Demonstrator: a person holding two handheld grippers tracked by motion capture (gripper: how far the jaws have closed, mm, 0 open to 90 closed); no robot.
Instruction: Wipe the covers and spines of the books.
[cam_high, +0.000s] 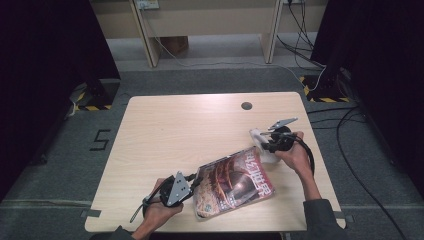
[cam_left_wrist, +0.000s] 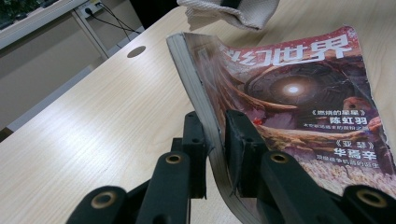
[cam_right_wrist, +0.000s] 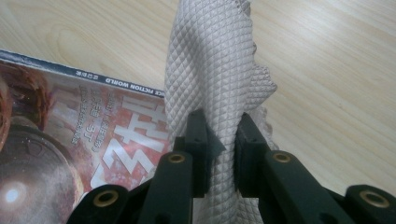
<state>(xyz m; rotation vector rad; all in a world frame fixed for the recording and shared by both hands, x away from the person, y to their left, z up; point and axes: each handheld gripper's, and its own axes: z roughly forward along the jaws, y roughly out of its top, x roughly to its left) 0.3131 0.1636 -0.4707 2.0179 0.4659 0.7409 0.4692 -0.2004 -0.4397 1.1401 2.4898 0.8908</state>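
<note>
The red picture-cover magazine (cam_high: 234, 183) lies on the pale wooden surface (cam_high: 190, 130), near the front edge (the person's side); the quilted beige cloth (cam_high: 261, 141) sits just behind its right corner.

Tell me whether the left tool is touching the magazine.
Touching. The left gripper view shows the left tool clamped on the magazine, both jaws pressed against its spine edge.

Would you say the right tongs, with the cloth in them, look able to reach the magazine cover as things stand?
Probably yes. The right tongs are shut on the cloth, which hangs just beyond the magazine top edge with nothing between. The left tongs grip the magazine's spine side, leaving most of the cover bare.
</note>
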